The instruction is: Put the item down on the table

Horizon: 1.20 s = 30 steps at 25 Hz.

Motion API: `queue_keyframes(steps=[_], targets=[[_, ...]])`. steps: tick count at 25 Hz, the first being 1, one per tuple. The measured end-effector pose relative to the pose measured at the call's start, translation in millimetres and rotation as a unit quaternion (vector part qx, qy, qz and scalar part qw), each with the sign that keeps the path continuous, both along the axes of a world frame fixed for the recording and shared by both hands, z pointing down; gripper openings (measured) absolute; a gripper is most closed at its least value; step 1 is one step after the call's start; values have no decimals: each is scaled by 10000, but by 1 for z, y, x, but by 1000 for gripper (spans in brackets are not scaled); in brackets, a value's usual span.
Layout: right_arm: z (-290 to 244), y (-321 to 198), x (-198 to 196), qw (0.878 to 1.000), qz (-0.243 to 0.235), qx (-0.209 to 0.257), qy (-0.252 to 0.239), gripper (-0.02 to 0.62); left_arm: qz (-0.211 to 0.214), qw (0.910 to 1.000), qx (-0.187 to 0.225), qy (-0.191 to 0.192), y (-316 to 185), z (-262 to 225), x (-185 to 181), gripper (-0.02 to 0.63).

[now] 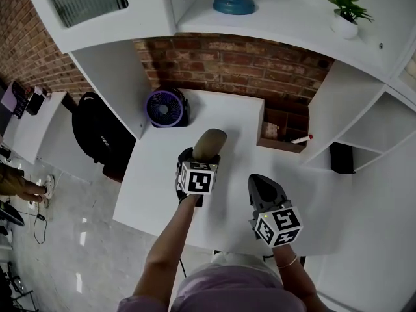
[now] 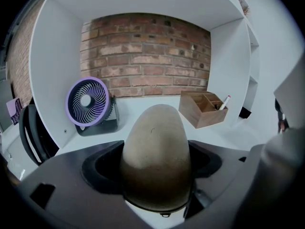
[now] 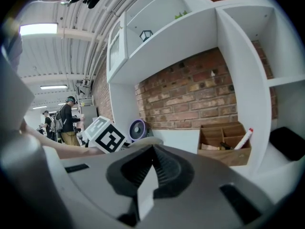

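Holding the brown egg-shaped item [image 2: 155, 151] tight in the left gripper [image 1: 201, 160], over the table [image 1: 155, 171]. Right gripper [image 1: 260, 184] closed, empty. Next: lower softly, then let go.

Egg-shaped item [image 2: 153, 147]: lower end sunk between the jaws of the left tool [image 2: 155, 168]; in the head view that tool covers its near end.
Blue stand [image 1: 234, 0]: top cut off by the upper edge.
Wooden box [image 1: 281, 132]: contents too small to name, apart from a pen [image 1: 301, 139].
Black bag [image 1: 97, 138]: partly behind the shelf wall [image 1: 117, 77].
Dark thing [image 1: 341, 158] on the right-hand shelf: cannot tell what it is.
People [image 3: 66, 118]: far off in the right gripper view, too small for detail.
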State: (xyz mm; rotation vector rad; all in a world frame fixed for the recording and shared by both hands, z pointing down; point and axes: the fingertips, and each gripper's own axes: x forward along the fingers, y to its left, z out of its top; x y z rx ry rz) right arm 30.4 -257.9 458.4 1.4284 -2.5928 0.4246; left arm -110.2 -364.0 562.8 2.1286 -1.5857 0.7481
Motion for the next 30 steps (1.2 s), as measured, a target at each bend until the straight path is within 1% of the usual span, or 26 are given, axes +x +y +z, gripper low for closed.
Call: queue_keyframes(steps=[4,11,17,22,30], targets=[[4,-6,6,10000,55,-37,11,2,115,9999,-76,-60,-15,7,12,390],[6,-12,10,9999,85,-54,49,2,236,9992,-193,-274,-36,23,25,390],[10,-15,20,9998,149,-77,119,2,291,9982,-305,-431,-46,38,31,390],[15,-17,25,9997,178,-144,112,2,349,9975,-395,-469,-50,47,34,390],[20,-16,29,9996,148,-212,107,2,312,9964,-533,-579,-53,62,34,390]])
